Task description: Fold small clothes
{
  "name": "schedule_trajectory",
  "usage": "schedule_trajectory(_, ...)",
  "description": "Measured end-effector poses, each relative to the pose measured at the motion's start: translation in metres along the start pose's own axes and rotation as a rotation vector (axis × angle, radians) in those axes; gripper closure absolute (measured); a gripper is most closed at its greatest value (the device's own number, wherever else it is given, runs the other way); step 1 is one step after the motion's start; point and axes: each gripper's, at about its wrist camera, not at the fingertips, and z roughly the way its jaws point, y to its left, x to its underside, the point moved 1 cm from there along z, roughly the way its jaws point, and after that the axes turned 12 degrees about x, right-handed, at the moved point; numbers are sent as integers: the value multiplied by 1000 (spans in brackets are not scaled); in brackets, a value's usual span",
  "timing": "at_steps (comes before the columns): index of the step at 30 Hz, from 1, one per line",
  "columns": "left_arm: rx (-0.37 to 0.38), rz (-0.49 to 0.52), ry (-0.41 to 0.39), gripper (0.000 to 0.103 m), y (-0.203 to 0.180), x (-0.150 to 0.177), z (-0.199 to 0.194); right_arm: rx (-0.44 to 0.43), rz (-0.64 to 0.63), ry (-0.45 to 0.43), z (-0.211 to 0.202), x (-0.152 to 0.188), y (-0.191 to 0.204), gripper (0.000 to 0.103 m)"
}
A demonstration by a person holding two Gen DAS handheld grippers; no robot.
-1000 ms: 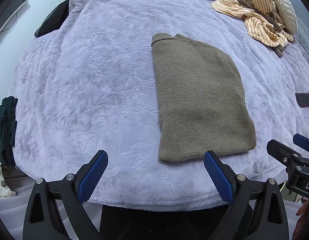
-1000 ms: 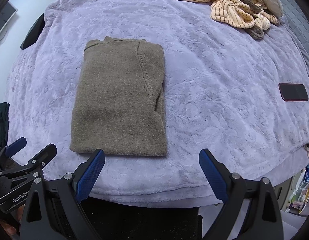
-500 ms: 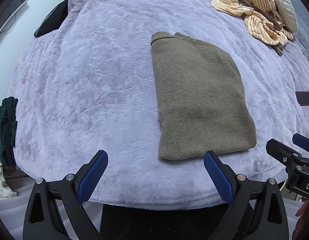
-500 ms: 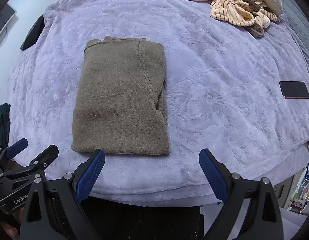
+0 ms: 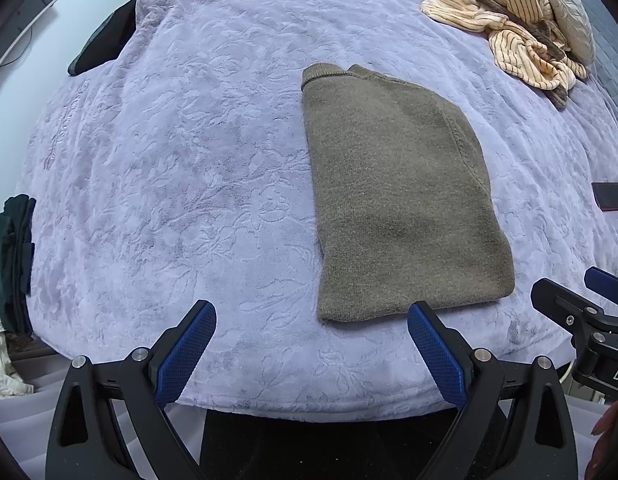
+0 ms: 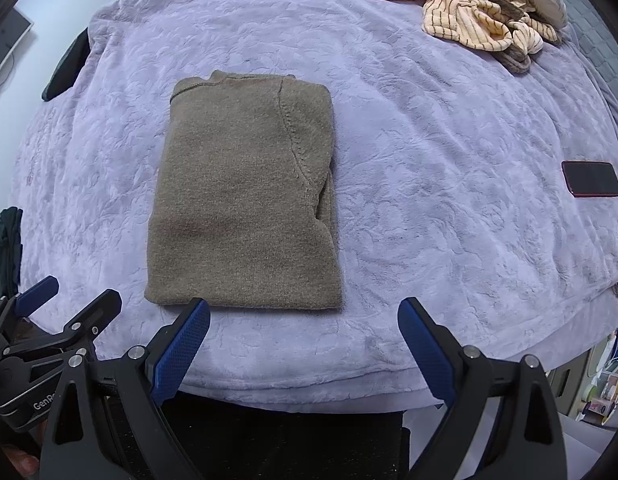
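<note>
Olive knit: one folded sweater (image 5: 401, 204); one phone (image 6: 591, 179)

the folded sweater (image 5: 401, 208) is a plain olive-brown knit, even in tone, with a stitched seam line curving down one side. the bedspread (image 5: 181, 184) under it is pale lilac with an embossed leaf-and-flower pattern. the heap of clothes (image 6: 465, 12) at the far corner is cream-yellow with thin dark stripes, with brown-grey trim. the phone (image 6: 591, 179) is black with a red edge. each hand-held gripper, left (image 5: 311, 336) and right (image 6: 303, 332), is black with blue cross-hatched pads.
</note>
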Motion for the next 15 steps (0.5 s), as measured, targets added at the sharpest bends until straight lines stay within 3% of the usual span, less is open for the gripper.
schedule_trajectory(15, -8, 28, -17, 6, 4, -3, 1, -1, -5, 5, 1, -1, 3, 7)
